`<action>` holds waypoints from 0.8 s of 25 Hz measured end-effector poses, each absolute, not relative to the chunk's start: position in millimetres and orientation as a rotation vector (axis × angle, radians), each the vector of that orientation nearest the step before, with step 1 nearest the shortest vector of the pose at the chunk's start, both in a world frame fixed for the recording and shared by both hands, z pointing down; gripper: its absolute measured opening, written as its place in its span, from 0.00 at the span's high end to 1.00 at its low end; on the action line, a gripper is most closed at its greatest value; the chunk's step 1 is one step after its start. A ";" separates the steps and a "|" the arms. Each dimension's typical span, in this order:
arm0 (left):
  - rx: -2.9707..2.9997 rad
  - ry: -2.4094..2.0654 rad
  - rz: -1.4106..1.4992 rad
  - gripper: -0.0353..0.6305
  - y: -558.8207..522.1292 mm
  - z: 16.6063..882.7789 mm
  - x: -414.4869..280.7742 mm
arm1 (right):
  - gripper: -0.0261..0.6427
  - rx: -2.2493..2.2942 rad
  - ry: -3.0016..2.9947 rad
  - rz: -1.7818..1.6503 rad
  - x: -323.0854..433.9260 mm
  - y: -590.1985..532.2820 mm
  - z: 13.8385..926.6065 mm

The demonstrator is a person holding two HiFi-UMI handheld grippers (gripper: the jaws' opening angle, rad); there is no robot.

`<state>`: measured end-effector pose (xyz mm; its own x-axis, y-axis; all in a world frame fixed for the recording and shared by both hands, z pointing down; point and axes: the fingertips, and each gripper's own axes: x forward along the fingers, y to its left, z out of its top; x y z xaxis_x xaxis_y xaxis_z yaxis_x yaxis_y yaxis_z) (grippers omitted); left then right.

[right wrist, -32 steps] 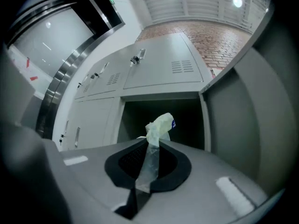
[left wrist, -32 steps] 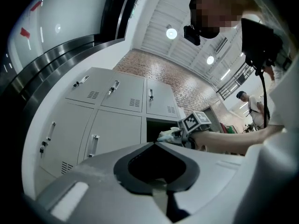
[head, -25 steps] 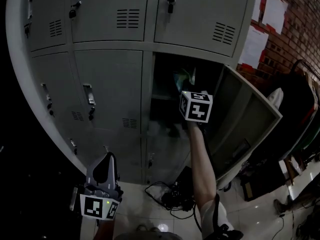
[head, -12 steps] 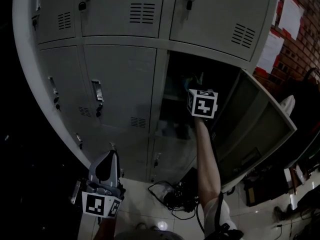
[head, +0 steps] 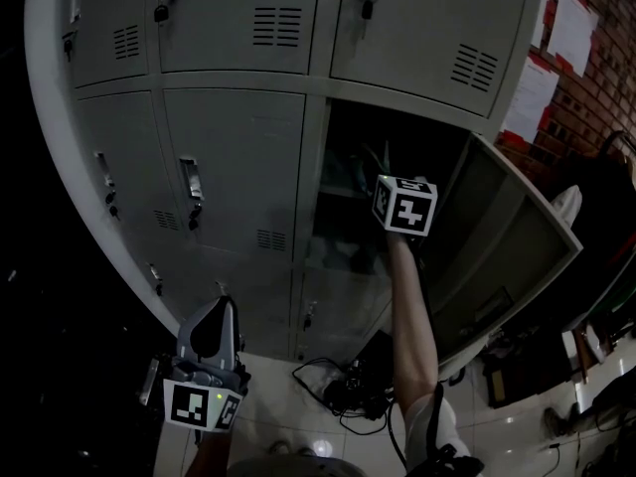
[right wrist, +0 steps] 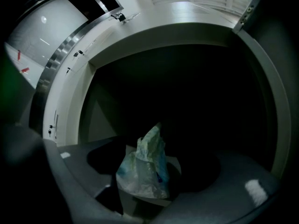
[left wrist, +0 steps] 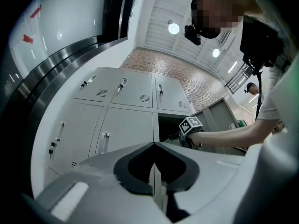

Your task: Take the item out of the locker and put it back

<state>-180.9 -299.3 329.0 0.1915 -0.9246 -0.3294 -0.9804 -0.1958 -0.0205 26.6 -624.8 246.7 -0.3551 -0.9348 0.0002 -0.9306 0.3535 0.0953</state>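
A crumpled pale plastic bag (right wrist: 141, 169) with blue and green print stands on the shelf inside the dark open locker (head: 363, 152). My right gripper (right wrist: 154, 174) reaches level into that compartment. Its jaws have just been opening and now stand wide on either side of the bag, with the pads apart from it. In the head view only its marker cube (head: 404, 205) and the bare forearm behind it show; the fingertips are lost in the dark. My left gripper (head: 212, 316) hangs low at the left in front of the closed lockers, its jaws shut on nothing (left wrist: 154, 144).
The locker's door (head: 502, 251) swings out to the right of my right arm. Closed grey locker doors (head: 234, 167) fill the left and top. Black cables (head: 348, 394) lie on the glossy floor below. A brick wall with papers (head: 571, 28) is at the far right.
The head view has shifted a little. My right gripper's cube stays at the mouth of the open locker, and the left gripper has not moved.
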 end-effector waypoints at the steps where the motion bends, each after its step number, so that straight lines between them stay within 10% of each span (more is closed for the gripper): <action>1: -2.240 1.828 0.359 0.94 -298.4 329.0 -180.4 | 0.45 1.754 -2.538 -0.112 27.9 -623.0 248.0; 20: -2.337 1.678 0.406 0.94 -265.6 320.8 -141.5 | 0.46 1.787 -2.914 0.165 51.3 -378.3 310.7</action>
